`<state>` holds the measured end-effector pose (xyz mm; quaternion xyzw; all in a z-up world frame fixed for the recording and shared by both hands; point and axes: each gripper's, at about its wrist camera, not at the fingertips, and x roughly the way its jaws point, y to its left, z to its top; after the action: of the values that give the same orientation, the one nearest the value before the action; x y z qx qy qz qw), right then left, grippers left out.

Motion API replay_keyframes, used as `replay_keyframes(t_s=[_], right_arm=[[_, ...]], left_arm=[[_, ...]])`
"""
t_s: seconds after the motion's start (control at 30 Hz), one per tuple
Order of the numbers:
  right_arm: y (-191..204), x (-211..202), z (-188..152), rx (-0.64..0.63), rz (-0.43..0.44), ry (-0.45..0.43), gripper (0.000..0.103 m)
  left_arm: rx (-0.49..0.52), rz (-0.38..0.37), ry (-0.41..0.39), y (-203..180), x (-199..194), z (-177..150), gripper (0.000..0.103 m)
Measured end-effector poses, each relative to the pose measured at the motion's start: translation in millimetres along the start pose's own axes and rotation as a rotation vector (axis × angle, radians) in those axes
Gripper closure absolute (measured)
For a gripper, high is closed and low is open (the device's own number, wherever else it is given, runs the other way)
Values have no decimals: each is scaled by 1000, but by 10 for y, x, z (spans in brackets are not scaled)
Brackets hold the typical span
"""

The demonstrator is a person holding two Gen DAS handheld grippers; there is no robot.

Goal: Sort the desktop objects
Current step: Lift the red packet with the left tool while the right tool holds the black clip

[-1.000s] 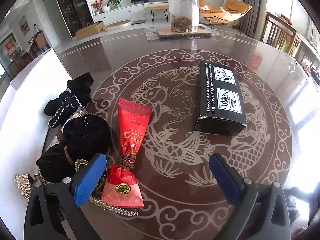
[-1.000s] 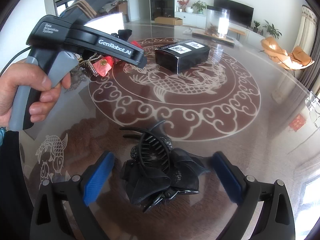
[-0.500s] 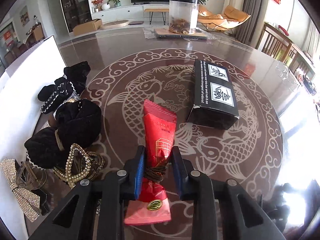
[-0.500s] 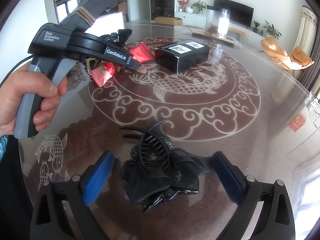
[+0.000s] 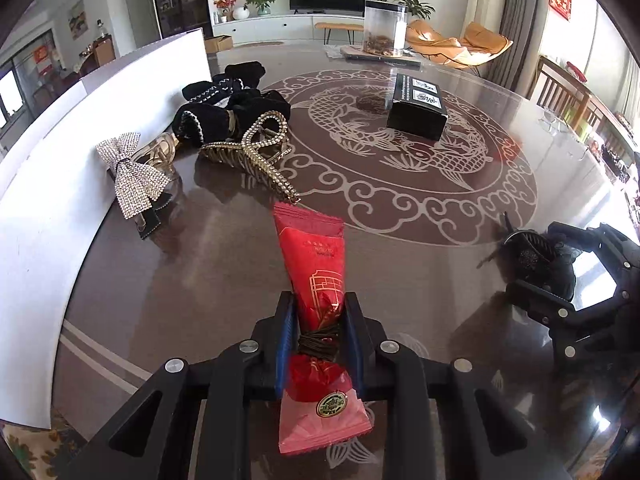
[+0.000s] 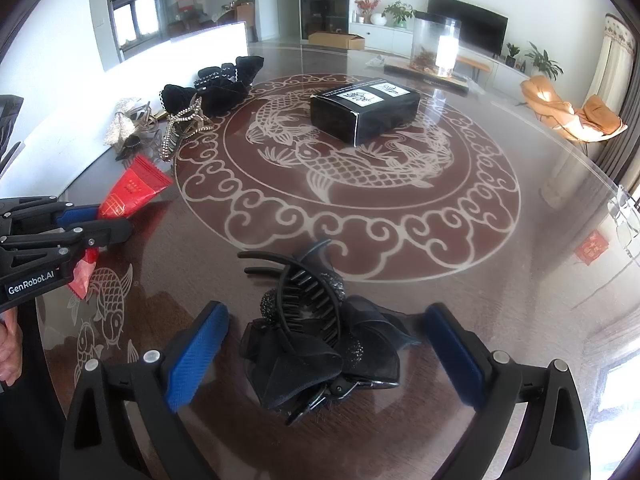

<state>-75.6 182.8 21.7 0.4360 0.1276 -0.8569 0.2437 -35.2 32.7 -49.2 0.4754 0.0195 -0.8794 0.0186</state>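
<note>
A red snack packet (image 5: 316,256) tied with brown cord sits between the blue pads of my left gripper (image 5: 318,304). The pads press its knotted waist and it hangs just over the table; the jaws are opening slightly. From the right wrist view the left gripper (image 6: 100,220) enters at the left edge with the packet (image 6: 134,190) sticking out ahead of it. My right gripper (image 6: 326,314) stands open, its pads either side of a black bow hair claw (image 6: 316,344) lying on the table, touching neither side. The same claw (image 5: 528,248) shows at the far right of the left wrist view.
Against a white board (image 5: 80,128) on the left lie a rhinestone bow (image 5: 134,172), a gold claw clip (image 5: 252,152) and black velvet hair pieces (image 5: 224,112). A black box (image 5: 418,108) rests on the fish pattern. A clear jar (image 5: 385,28) stands at the far edge.
The left gripper went from wide open to shut on the red packet and carried it away from the hair accessories toward the near table edge. The right gripper has stayed still.
</note>
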Motion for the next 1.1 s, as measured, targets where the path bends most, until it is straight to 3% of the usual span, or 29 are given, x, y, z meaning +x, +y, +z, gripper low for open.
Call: replay_keyframes(t_s=[0.03, 0.07, 0.1, 0.17, 0.3, 0.37, 0.4, 1.1], right_arm=[[0, 1, 1, 0, 0, 0, 4], [0, 2, 1, 1, -1, 1, 4], [1, 2, 1, 2, -3, 2, 3], [1, 3, 1, 4, -3, 4, 2], [-2, 7, 5, 5, -5, 6, 1], [-5, 11, 0, 4, -5, 7, 0], [-4, 14, 0, 5, -5, 7, 0], [-4, 15, 4, 4, -5, 8, 0]], left_arm=[[-5, -6, -3, 6, 7, 3, 74], [1, -8, -4, -12, 21, 7, 61], [16, 4, 5, -43, 39, 4, 35], [38, 50, 12, -97, 57, -45, 13], [20, 27, 21, -54, 66, -57, 11], [2, 31, 36, -14, 96, -56, 1], [-10, 29, 39, 5, 103, -59, 0], [-14, 37, 30, -19, 104, -64, 0]])
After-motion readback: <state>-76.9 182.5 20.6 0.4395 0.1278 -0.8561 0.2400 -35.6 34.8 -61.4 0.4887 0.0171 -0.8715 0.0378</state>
